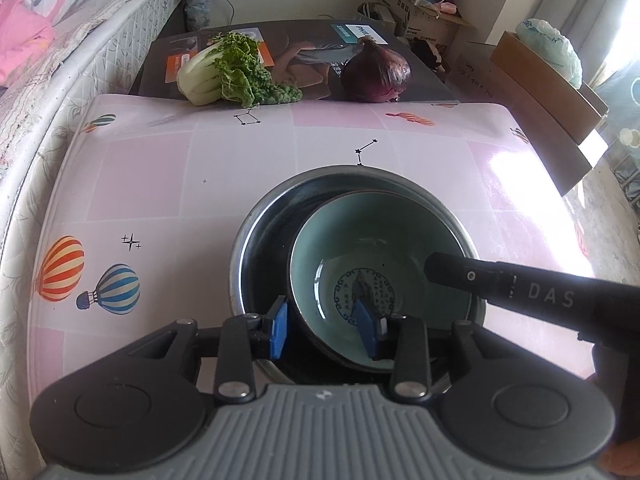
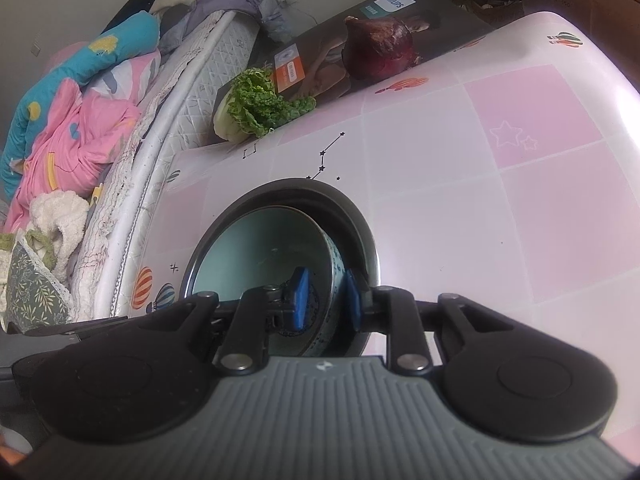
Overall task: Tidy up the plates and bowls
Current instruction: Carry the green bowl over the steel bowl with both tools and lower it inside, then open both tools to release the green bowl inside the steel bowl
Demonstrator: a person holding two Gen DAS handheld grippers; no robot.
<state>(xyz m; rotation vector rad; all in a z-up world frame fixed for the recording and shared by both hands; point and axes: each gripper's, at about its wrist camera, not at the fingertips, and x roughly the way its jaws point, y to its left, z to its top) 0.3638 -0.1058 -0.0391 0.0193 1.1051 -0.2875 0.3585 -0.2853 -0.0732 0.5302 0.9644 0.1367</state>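
PHILIPS box (image 1: 304, 60), "DAS" on right gripper (image 1: 444, 268)

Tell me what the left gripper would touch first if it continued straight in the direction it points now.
Most likely the green bowl. The left gripper already straddles its near rim, so going on would bring that rim against it, probably before anything else; the depth is hard to judge.

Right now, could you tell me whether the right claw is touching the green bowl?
Touching. The right wrist view shows the right claw astride the green bowl wall, blue pads pressing on its inner and patterned outer faces, while the bowl sits tilted in the metal bowl.
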